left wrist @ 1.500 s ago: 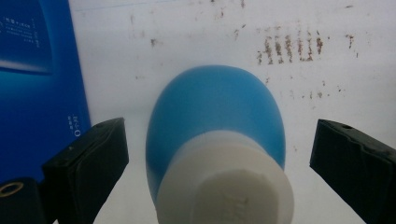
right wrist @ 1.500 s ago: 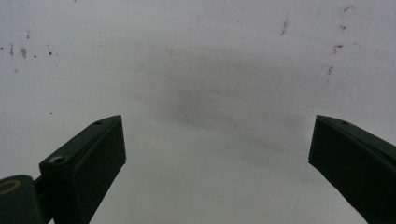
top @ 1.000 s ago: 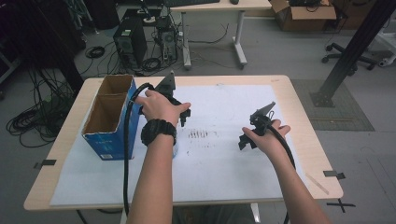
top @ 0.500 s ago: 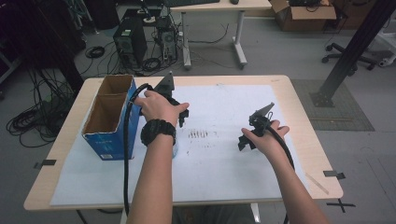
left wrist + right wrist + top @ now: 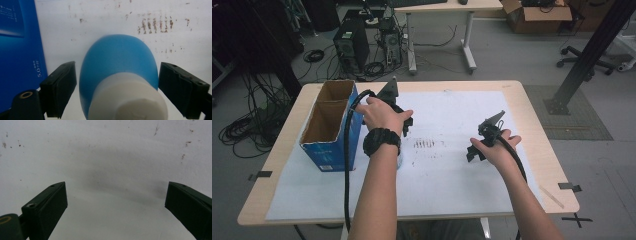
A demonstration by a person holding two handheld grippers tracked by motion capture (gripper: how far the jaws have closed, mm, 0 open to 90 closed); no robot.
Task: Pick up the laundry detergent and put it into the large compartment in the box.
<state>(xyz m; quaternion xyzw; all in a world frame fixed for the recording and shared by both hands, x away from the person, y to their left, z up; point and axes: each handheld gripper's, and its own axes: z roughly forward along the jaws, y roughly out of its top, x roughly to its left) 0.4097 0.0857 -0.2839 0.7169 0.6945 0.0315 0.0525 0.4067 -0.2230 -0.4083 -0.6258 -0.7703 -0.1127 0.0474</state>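
Left gripper (image 5: 117, 85) stands wide open around a blue-and-white bottle (image 5: 120, 82), a small gap on either side, so the grasp is not yet made; judging by this, closing and lifting are left. Beyond its left jaw stands the blue box (image 5: 329, 127). Its hand (image 5: 382, 114) points steeply down. Right gripper (image 5: 117, 205), also wide open and empty, hovers above bare white paper (image 5: 112, 157), its forearm low.

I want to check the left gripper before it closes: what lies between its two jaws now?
In the left gripper view, a blue object with a white end sits between the open jaws of the left gripper, with small gaps either side.
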